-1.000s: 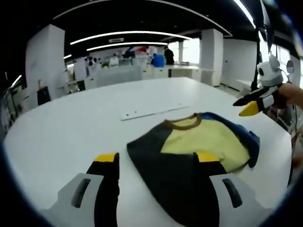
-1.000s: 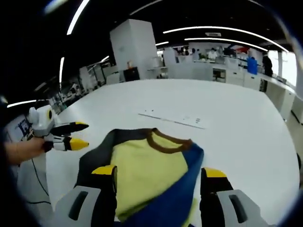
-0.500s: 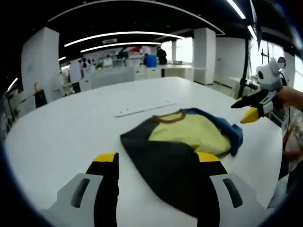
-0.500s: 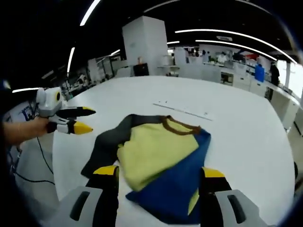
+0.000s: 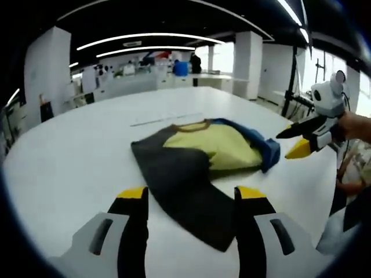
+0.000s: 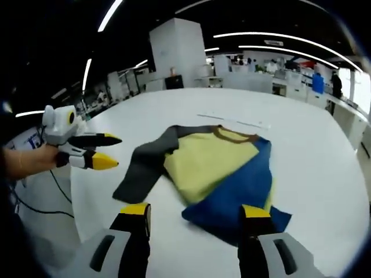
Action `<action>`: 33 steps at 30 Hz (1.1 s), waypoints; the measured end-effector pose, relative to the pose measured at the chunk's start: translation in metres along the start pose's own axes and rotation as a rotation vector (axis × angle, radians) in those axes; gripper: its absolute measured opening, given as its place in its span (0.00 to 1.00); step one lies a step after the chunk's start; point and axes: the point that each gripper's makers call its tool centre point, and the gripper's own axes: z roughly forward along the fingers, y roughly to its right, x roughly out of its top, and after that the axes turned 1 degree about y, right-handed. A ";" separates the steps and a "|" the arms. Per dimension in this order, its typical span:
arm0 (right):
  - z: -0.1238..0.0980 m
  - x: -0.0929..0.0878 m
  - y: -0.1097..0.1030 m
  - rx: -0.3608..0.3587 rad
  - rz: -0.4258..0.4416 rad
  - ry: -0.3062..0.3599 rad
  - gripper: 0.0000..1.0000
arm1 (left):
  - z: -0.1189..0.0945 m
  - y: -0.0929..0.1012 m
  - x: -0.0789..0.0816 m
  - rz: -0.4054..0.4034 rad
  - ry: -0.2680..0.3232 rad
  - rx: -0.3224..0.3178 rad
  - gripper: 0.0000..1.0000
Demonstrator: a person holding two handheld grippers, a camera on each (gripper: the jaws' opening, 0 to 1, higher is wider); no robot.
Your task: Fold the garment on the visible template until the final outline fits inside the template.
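In the left gripper view, the left gripper (image 5: 191, 197) has its two yellow-tipped black jaws spread wide apart, holding nothing; the dark sleeve end of the garment lies on the worktop between and just beyond the tips, and whether a jaw touches the cloth cannot be told. In the right gripper view, the right gripper (image 6: 194, 213) likewise stands with its jaws well apart and empty, the blue edge of the garment lying just ahead of its right-hand tip.

The crumpled short-sleeved shirt with a yellow front, dark grey sleeve, blue sleeve and brown collar (image 5: 200, 156) lies flat on the broad white round worktop (image 5: 75, 156), partly folded and uneven. In the left gripper view its long axis runs from the grey sleeve near the jaws away towards the blue sleeve at the far right, with the collar facing the far side of the worktop. In the right gripper view the shirt (image 6: 211, 165) stretches from the grey sleeve at the left to the blue part at the right, collar again towards the far edge.

A thin pale strip (image 6: 235, 120) lies on the worktop (image 6: 324, 156) just beyond the collar.

The other gripper appears in each view, held by a hand off the worktop's edge, jaws slightly parted and empty.
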 end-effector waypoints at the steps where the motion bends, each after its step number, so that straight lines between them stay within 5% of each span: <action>1: 0.000 -0.003 0.000 -0.005 0.004 -0.002 0.55 | 0.000 0.000 -0.003 -0.003 -0.005 0.002 0.55; 7: 0.000 -0.023 0.013 -0.054 0.032 -0.021 0.48 | -0.004 0.004 -0.031 0.007 -0.069 0.033 0.51; 17: 0.001 -0.037 0.035 -0.131 0.047 -0.040 0.40 | 0.000 0.000 -0.048 -0.065 -0.071 0.100 0.45; 33: 0.005 -0.046 0.070 -0.287 -0.001 -0.062 0.27 | 0.006 0.008 -0.072 -0.077 -0.139 0.106 0.33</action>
